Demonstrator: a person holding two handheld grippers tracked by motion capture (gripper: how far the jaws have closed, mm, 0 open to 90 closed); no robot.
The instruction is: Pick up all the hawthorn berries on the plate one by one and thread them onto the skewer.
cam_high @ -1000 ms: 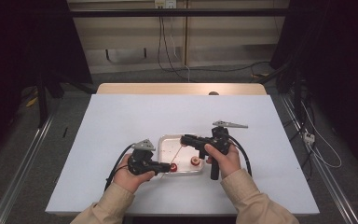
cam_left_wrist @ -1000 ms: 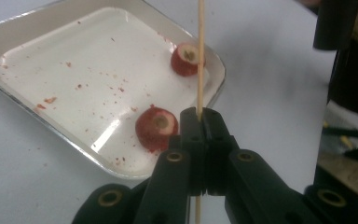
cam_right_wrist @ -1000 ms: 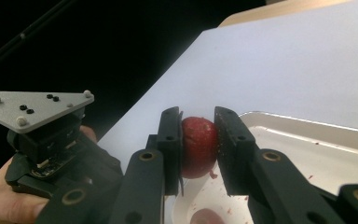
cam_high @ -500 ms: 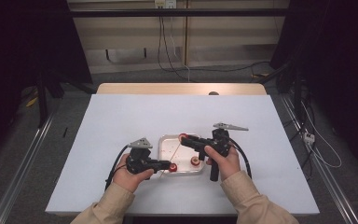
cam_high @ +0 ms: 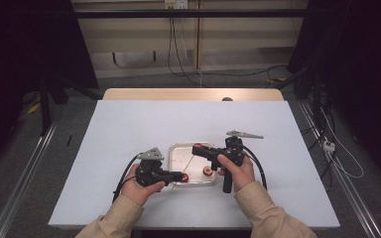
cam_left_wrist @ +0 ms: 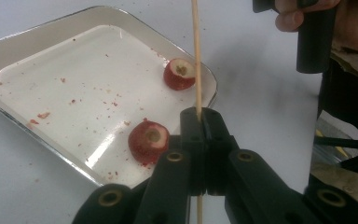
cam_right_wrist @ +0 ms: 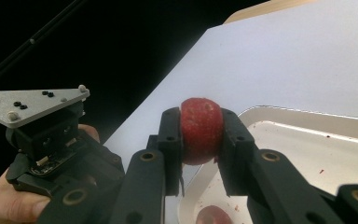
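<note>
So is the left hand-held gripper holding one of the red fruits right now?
No, the left hand-held gripper is shut on a thin wooden skewer, while two red fruits lie loose in the tray.

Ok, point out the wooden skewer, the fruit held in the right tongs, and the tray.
wooden skewer [cam_left_wrist: 196,56], left gripper view, bare shaft above the tongs.
red fruit [cam_right_wrist: 201,130], right gripper view, its front face.
metal tray [cam_left_wrist: 37,32], left gripper view, far rim.

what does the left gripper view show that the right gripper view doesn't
Left gripper view: the left claw shut on a thin wooden skewer, and two cored red fruits lying in the tray.

Right gripper view: the right claw clamped on a whole red fruit, with the other claw's grey plate at left.

Both: the white tray flecked with red, and the pale table.
</note>
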